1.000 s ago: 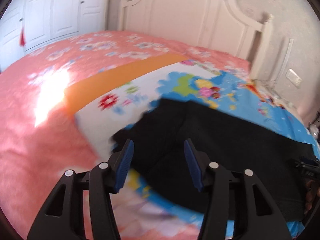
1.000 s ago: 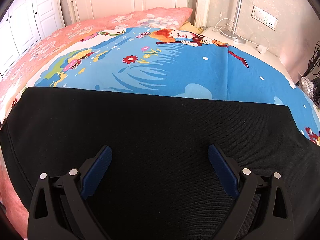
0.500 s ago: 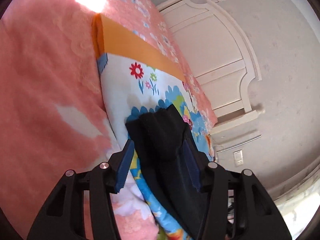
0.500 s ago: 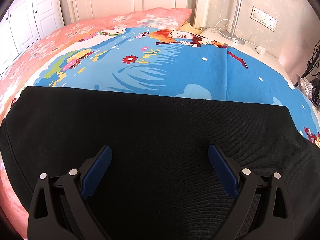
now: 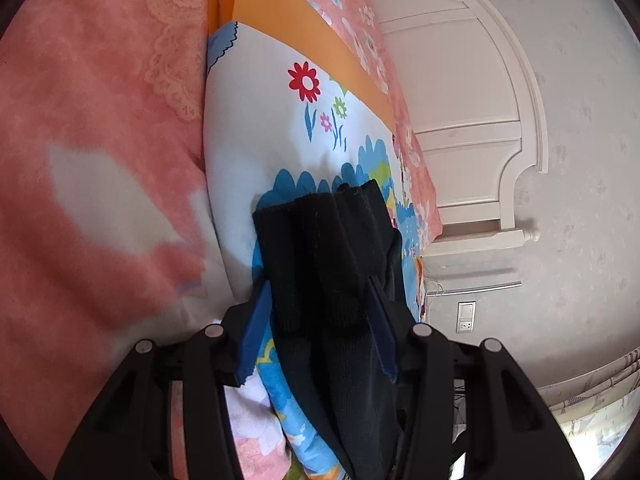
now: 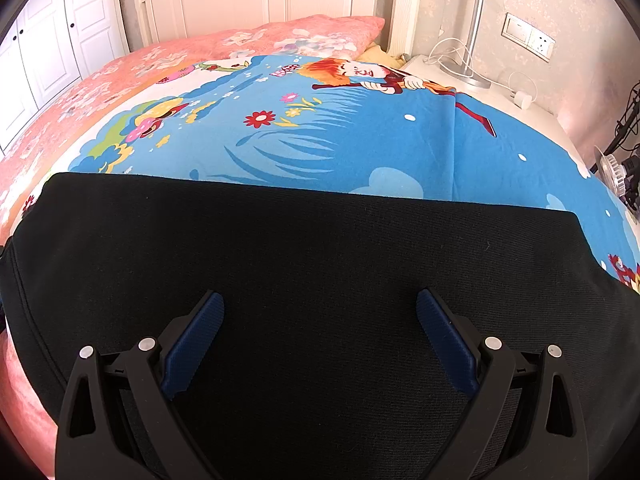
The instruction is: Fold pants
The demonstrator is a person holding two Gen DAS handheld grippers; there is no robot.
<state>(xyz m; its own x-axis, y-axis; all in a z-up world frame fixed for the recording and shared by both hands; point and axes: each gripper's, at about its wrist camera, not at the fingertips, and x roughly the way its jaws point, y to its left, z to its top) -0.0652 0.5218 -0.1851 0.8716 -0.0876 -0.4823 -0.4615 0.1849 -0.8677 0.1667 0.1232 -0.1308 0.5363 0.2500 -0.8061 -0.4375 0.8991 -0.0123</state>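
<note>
Left gripper (image 5: 318, 308), rolled sideways since 1 second ago, has been closing and now clenches a bunched pants (image 5: 328, 248) end; right gripper (image 6: 320, 332) unchanged, released over pants on the bed (image 6: 360, 148).

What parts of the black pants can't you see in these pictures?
- Left wrist view: the pants bunch between the left gripper; its arms hide the lower cloth.
- Right wrist view: the pants run off the bottom and side edges; the right gripper covers some.
</note>
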